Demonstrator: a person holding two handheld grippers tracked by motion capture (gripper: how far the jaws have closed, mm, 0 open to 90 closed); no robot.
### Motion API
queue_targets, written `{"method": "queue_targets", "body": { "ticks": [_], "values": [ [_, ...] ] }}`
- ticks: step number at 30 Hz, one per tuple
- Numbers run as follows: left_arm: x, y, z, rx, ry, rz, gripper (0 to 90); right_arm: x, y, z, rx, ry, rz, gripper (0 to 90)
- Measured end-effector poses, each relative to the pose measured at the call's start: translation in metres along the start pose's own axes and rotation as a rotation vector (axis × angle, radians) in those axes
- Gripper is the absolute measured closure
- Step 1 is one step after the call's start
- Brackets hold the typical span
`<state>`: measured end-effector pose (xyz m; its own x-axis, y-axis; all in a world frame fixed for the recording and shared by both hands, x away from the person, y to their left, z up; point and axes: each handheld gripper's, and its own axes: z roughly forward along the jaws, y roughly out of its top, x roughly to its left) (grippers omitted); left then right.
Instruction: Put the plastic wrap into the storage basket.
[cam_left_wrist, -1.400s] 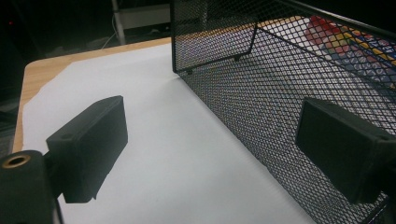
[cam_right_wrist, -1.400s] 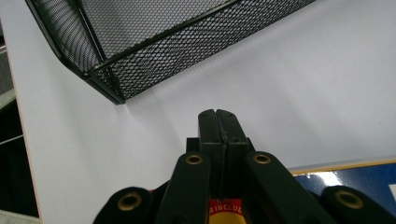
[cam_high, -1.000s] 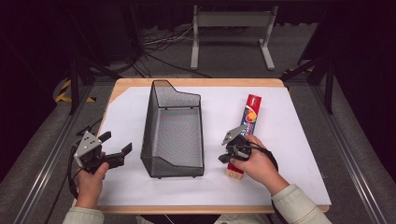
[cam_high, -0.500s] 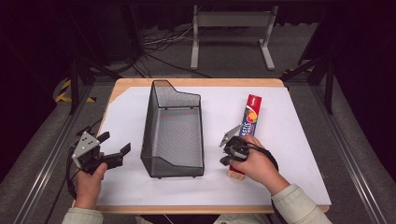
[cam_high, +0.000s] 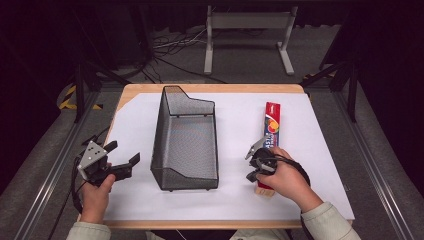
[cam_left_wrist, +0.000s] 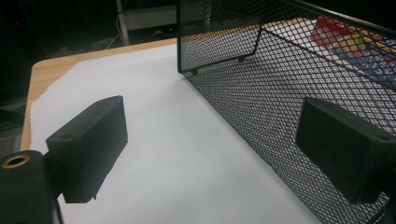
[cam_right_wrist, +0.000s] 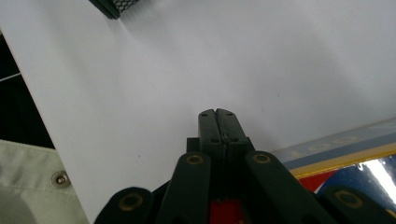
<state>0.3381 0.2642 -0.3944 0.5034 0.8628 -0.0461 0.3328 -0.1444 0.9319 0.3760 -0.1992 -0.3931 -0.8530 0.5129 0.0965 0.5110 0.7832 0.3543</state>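
Toothpaste box (cam_high: 270, 131) lies flat right of the wire basket (cam_high: 186, 141), your clenched, empty right gripper (cam_high: 253, 169) over its near end, so spread those jaws before lowering, while your left gripper (cam_high: 122, 169) waits released beside the basket.

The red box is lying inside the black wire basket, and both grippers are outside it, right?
Not quite. The red box is not inside the black wire basket; it lies on the white paper beside the basket, on the person's right, as the high view shows. The rest holds: the left gripper and the right gripper are both outside the basket.
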Motion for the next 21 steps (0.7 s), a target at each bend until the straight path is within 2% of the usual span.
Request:
{"method": "queue_targets", "body": {
  "ticks": [8,12,21],
  "values": [
    [-0.001,0.0,0.001,-0.005,0.005,0.0,10.0,-0.005,-0.018,-0.009,0.009,-0.007,0.039,90.0],
    [-0.001,0.0,0.001,-0.002,0.006,0.0,10.0,-0.009,-0.028,-0.015,0.034,-0.035,0.054,90.0],
    [0.0,0.0,0.002,0.003,0.005,-0.005,10.0,-0.022,-0.049,-0.029,0.016,-0.046,0.118,90.0]
  ]
}}
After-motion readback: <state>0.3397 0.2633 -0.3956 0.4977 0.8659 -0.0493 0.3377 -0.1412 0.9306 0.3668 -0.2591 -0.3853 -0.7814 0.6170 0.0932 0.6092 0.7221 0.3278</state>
